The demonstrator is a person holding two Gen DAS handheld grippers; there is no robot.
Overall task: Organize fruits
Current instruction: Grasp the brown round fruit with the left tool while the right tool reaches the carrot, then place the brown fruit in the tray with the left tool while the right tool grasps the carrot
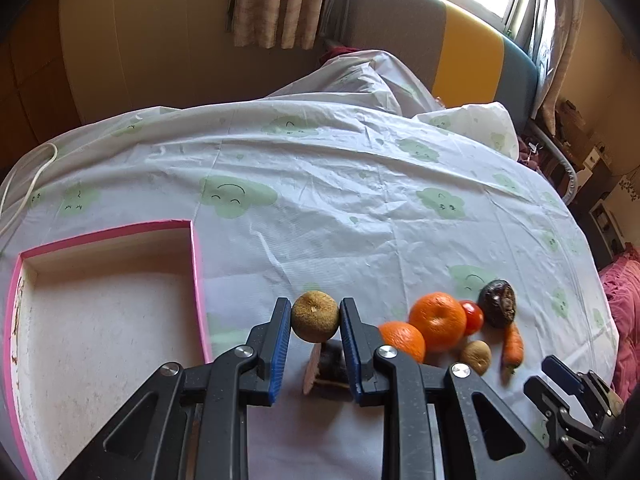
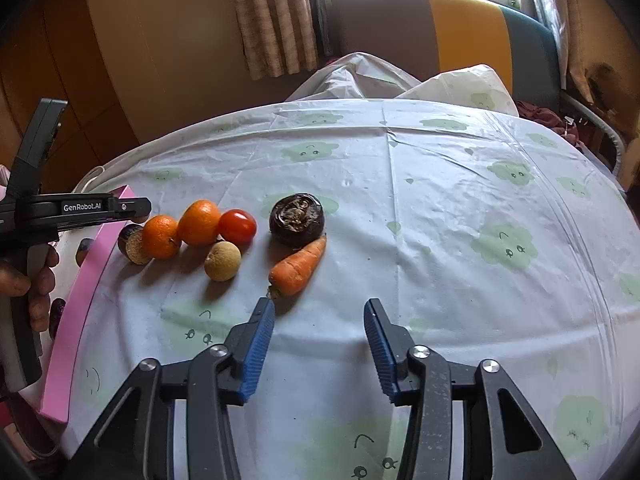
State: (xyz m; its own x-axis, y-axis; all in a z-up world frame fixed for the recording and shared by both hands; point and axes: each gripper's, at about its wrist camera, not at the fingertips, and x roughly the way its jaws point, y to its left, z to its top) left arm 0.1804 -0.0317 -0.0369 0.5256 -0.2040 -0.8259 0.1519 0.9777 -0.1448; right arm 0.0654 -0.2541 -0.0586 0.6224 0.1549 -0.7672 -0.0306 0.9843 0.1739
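Note:
My left gripper (image 1: 315,322) is shut on a tan round fruit (image 1: 315,316) and holds it above the cloth, just right of the pink-rimmed box (image 1: 198,280). Below it lies a dark cut fruit (image 1: 330,364). To its right sit two oranges (image 1: 438,320), a red tomato (image 1: 472,316), a dark wrinkled fruit (image 1: 498,302), a small tan fruit (image 1: 476,356) and a carrot (image 1: 512,346). My right gripper (image 2: 320,308) is open and empty, just in front of the carrot (image 2: 298,266). The left gripper (image 2: 120,208) also shows in the right wrist view, by the oranges (image 2: 199,222).
A white cloth with green cloud faces (image 1: 360,200) covers the table. A sofa with grey, yellow and blue panels (image 1: 460,40) stands behind it. A white cord (image 1: 36,176) lies at the far left edge.

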